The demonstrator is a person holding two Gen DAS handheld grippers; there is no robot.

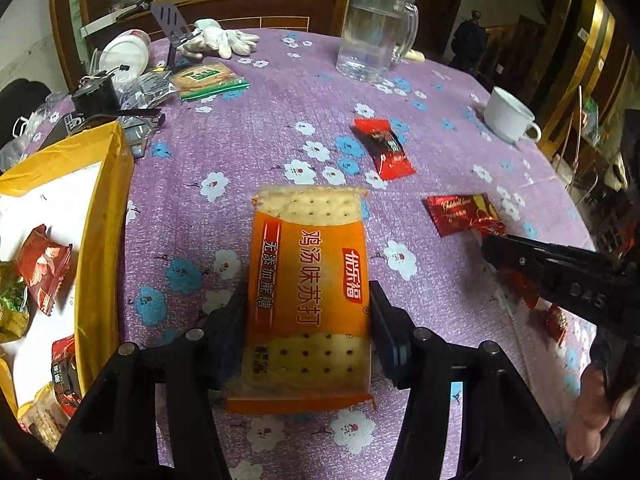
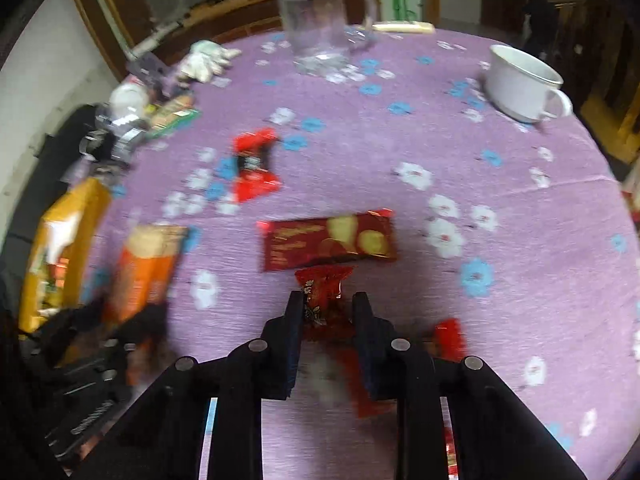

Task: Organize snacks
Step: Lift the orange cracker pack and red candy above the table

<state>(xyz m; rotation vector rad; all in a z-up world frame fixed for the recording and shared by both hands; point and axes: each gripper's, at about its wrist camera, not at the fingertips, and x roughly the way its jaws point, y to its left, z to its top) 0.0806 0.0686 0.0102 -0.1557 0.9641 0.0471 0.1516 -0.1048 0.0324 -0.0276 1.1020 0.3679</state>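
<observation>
An orange cracker packet (image 1: pixel 308 280) lies lengthwise on the purple flowered tablecloth (image 1: pixel 280 140), and my left gripper (image 1: pixel 308 306) is shut on its two long sides. Blurred at the lower left of the right wrist view are the left gripper (image 2: pixel 120 320) and that packet (image 2: pixel 144 264). My right gripper (image 2: pixel 329 308) is shut on a small red wrapped snack (image 2: pixel 324 284) just above the cloth. A dark red biscuit packet (image 2: pixel 328 238) lies right behind it. The right gripper (image 1: pixel 490 246) reaches in from the right. A yellow box (image 1: pixel 104 220) at the left holds several snacks.
A loose red packet (image 1: pixel 384 148) lies mid-table and a small red one (image 2: pixel 450 338) beside my right fingers. A glass mug (image 1: pixel 376 28), a white cup (image 1: pixel 510 114), white gloves (image 1: pixel 218 40) and a green-edged packet (image 1: pixel 208 78) stand farther back. Clutter fills the far left.
</observation>
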